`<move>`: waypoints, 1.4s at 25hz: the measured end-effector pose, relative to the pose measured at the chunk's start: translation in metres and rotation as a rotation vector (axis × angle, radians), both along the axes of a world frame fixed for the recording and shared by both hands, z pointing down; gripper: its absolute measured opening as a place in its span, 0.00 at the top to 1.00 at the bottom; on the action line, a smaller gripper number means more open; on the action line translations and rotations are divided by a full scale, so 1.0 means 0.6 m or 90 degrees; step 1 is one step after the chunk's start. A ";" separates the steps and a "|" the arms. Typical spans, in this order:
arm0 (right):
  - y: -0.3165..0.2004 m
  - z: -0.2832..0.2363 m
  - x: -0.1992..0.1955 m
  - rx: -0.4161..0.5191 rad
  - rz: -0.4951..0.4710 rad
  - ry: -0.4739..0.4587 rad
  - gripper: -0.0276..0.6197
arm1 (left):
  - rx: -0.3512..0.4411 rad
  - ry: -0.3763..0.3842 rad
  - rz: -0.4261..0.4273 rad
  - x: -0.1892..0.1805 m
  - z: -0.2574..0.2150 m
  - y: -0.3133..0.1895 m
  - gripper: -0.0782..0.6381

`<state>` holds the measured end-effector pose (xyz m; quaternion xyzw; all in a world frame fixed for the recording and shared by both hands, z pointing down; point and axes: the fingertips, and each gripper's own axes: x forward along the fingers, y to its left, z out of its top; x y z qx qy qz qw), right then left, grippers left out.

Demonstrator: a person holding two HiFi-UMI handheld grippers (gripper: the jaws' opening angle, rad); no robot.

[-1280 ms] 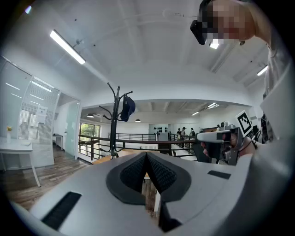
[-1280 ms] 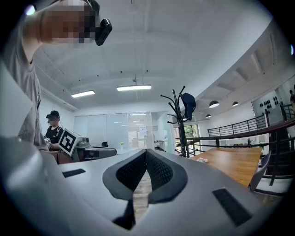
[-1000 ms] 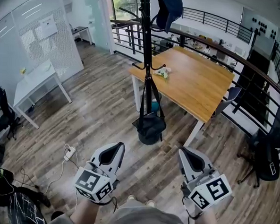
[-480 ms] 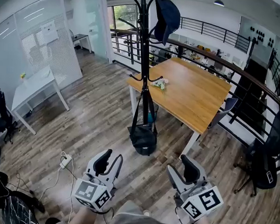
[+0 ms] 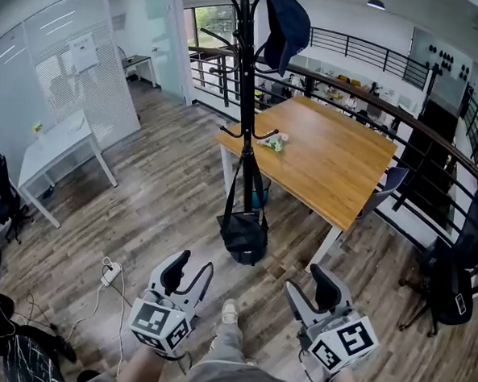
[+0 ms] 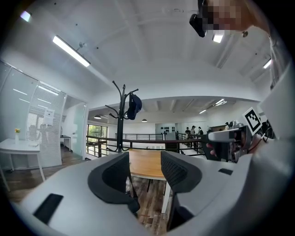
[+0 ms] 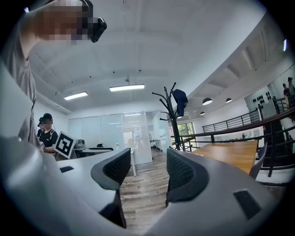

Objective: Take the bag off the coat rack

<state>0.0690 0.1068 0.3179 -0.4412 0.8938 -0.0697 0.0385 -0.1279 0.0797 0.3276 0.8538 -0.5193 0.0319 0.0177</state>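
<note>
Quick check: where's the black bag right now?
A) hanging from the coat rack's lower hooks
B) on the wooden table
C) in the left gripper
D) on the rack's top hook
A: the black bag hangs low by its straps from the lower hooks of the coat rack; only the cap is on top.

Coat rack [image 5: 246, 106] stands ahead of both pairs of jaws. Bag [image 5: 245, 237] hangs low on it, well apart from the jaws; cap [image 5: 286, 23] sits on an upper hook. Surface [image 5: 338, 156] lies behind and right of the rack. Left gripper [image 5: 192, 266] and right gripper [image 5: 308, 281] are side by side, jaws just opened, nothing between them.
</note>
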 end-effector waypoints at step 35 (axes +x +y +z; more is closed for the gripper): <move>-0.603 0.109 -0.109 -0.057 0.028 0.091 0.58 | -0.107 -0.051 0.092 -0.029 0.136 -0.562 0.58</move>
